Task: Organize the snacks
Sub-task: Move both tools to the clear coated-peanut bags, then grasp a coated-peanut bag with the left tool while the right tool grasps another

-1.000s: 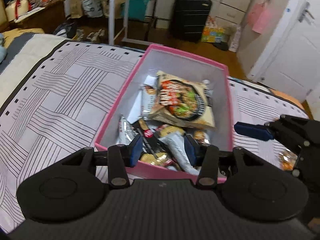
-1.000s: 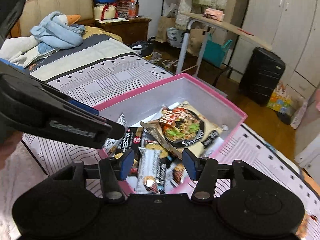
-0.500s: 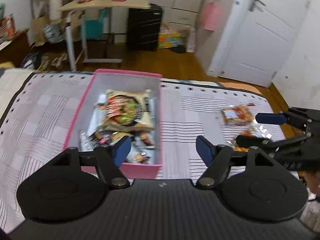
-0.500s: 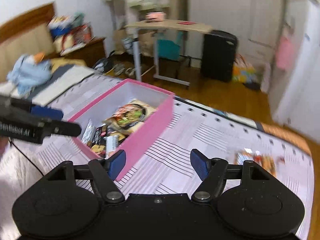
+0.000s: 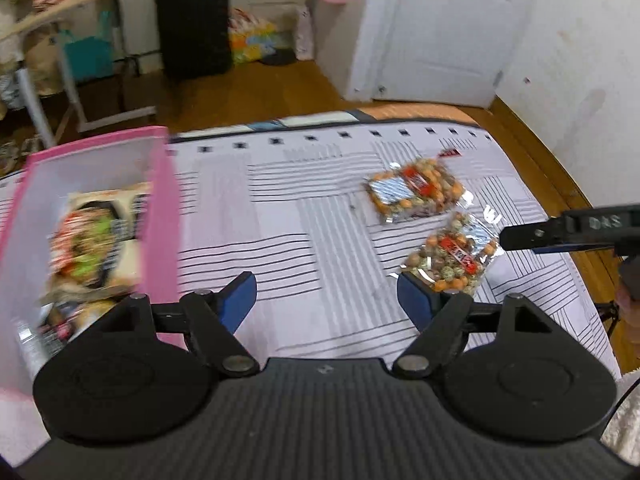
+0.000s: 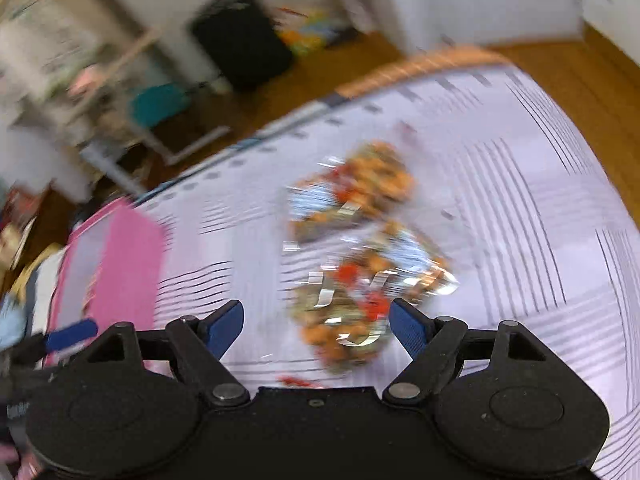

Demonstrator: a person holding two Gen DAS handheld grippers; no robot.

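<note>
Two clear bags of orange and green coated nuts lie on the striped bedcover: a far bag [image 5: 416, 192] [image 6: 352, 188] and a near bag [image 5: 452, 258] [image 6: 360, 296]. The pink box [image 5: 164, 216] [image 6: 124, 264], holding several snack packets, stands to their left. My left gripper [image 5: 326, 298] hovers over bare cover between box and bags, its jaws opening and holding nothing. My right gripper [image 6: 316, 324] [image 5: 508, 240] hangs just short of the near bag, jaws opening, pads clear of it. The right wrist view is blurred.
The bed's foot edge [image 5: 420, 120] runs just beyond the bags, with wooden floor [image 5: 248, 96] past it. A black suitcase [image 5: 194, 24], a white door [image 5: 444, 28] and a folding table [image 5: 60, 12] stand across the room.
Both grippers have swung right, away from above the pink box to the two nut bags. Their jaws have spread wider. The right wrist has rolled.
</note>
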